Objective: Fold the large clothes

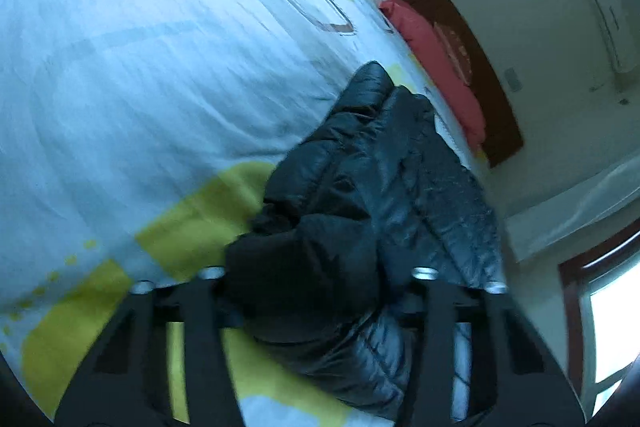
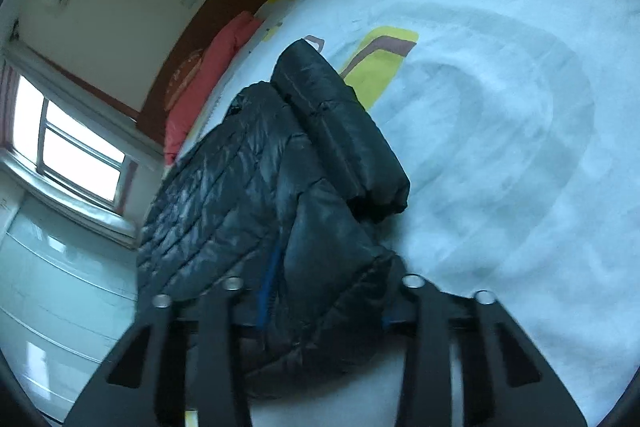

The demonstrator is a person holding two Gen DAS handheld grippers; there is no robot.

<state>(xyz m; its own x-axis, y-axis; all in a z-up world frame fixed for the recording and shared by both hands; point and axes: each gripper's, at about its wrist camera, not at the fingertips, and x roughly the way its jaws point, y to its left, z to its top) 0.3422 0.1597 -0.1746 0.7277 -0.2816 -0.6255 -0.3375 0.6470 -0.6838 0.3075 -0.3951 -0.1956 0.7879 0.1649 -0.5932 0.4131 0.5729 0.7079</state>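
Note:
A black quilted puffer jacket (image 1: 360,195) lies bunched on a bed with a pale blue and yellow cover (image 1: 140,67). In the left wrist view my left gripper (image 1: 318,291) has its fingers spread wide on either side of a fold of the jacket, with cloth filling the gap. In the right wrist view the jacket (image 2: 280,195) stretches away from my right gripper (image 2: 322,295), whose fingers also stand wide apart around the near edge of the jacket. A sleeve lies folded along the jacket's right side. Whether the fingers pinch the cloth is hidden.
A red pillow (image 1: 440,67) lies at the head of the bed against a dark wooden headboard (image 1: 492,99). A window (image 2: 72,147) and a white cabinet (image 2: 48,287) stand beside the bed. The bed cover (image 2: 500,147) spreads wide to the right of the jacket.

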